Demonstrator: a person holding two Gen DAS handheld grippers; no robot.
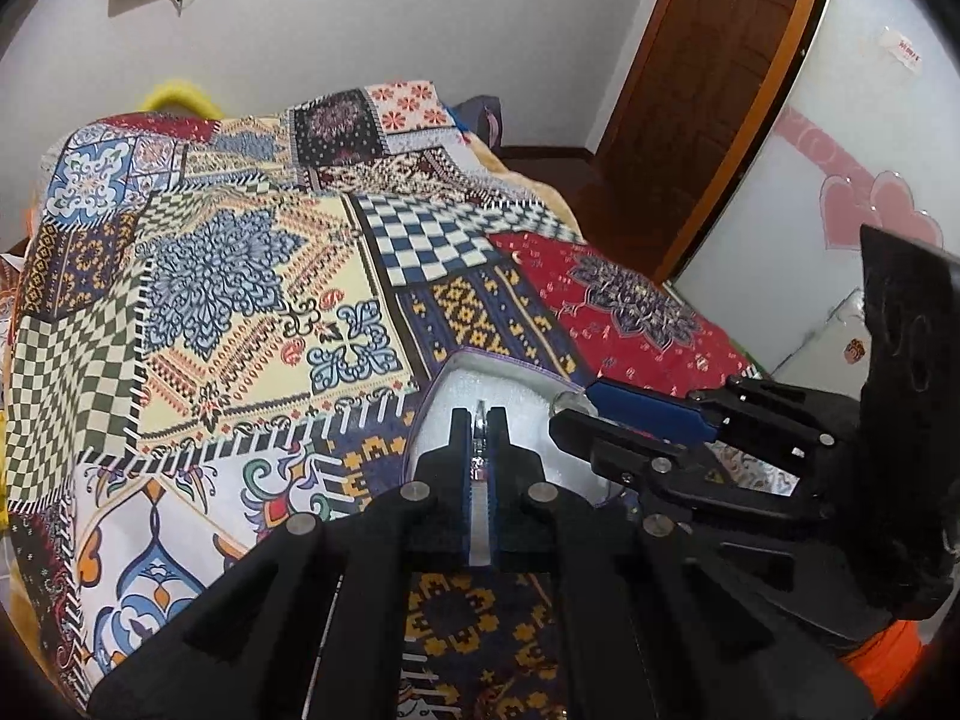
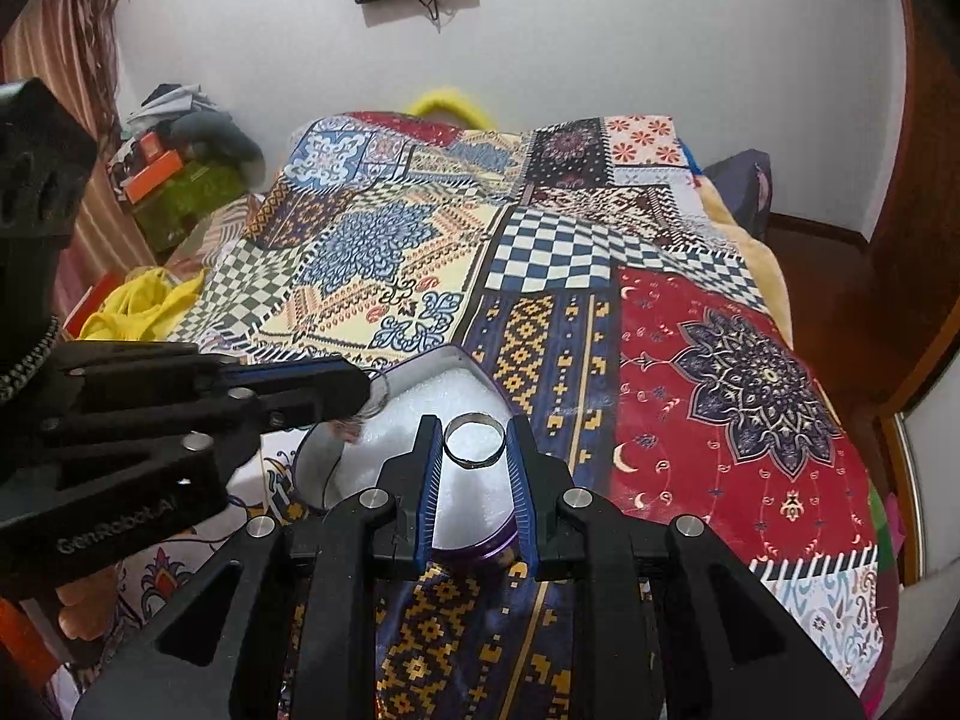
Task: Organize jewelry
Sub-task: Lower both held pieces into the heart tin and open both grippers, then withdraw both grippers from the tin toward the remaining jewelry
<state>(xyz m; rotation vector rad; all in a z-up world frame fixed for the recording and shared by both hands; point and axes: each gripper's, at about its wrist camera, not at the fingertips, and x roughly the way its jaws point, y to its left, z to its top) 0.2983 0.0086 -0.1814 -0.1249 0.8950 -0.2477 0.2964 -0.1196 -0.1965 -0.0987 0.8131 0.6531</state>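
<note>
Here, right gripper (image 2: 474,444) jaws around a silver ring (image 2: 474,441), left gripper (image 1: 480,429) jaws pinching a clear ring (image 1: 480,420), both over the foam-lined box (image 2: 420,360).

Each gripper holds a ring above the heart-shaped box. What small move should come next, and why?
Probably lower the right gripper a little and open it. Its silver ring is pinched directly over the white foam of the open box, so it should land inside. The left gripper, closed on a thin ring, can wait its turn.

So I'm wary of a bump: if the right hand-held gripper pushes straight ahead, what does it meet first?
Probably the white foam inside the open jewelry box; right hand-held gripper holds a silver ring above it. Depth is unclear.
</note>
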